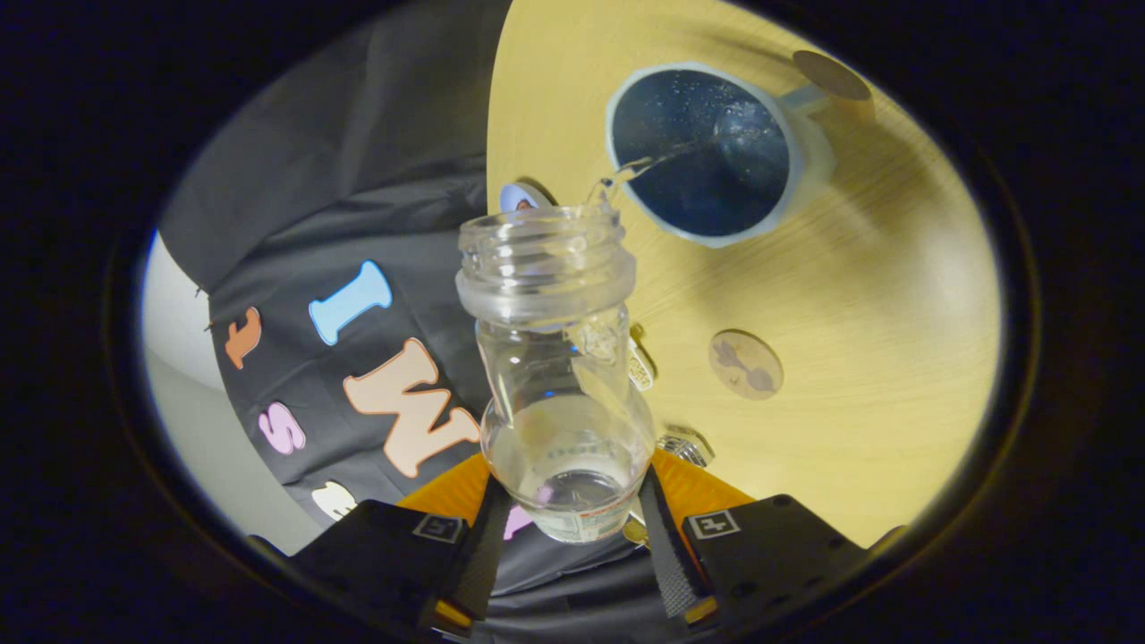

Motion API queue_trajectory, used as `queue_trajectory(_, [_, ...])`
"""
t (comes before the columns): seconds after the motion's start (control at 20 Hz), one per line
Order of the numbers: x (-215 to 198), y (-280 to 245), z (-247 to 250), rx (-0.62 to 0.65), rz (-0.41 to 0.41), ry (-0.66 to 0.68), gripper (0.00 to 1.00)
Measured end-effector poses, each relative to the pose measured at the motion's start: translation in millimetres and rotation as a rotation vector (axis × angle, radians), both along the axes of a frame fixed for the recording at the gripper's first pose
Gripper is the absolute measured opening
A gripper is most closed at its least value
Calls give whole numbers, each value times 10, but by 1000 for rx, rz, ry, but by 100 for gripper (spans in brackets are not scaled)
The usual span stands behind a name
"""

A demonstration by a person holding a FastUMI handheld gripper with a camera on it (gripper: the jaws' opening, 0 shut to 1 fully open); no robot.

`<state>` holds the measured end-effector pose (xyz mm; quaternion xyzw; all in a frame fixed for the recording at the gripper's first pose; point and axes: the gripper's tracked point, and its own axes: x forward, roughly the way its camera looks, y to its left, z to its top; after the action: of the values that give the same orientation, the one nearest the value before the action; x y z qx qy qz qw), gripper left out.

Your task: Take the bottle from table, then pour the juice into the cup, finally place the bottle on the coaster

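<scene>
A clear plastic bottle (559, 358), uncapped, is held between the two fingers of my gripper (569, 514), which is shut on its lower body. The bottle is tipped so that its open mouth points toward a pale blue cup (716, 152) with a dark inside, standing on the yellow wooden table (877, 340). A thin stream of clear liquid (653, 164) runs from the bottle's mouth into the cup. A round brown coaster (745, 364) lies on the table beside the bottle, nearer to the fingers than the cup.
A second round brown disc (832, 74) lies beyond the cup by its handle. A small round whitish object (521, 197) sits at the table's edge just behind the bottle's mouth. The booth's black cloth wall (358, 179) hangs past that edge.
</scene>
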<state>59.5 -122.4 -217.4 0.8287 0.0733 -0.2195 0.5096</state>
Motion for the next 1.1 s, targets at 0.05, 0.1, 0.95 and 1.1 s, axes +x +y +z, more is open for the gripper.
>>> queue_trajectory(0.05, [4,-2,-4,4,-2,0,75])
queue_trajectory(0.1, [3,-2,-2,8,-4,1,75])
queue_trajectory(0.95, [114,4,67,74,-32,-12,75])
queue_trajectory(1.1, [108,-7,83,90,-43,-17,75])
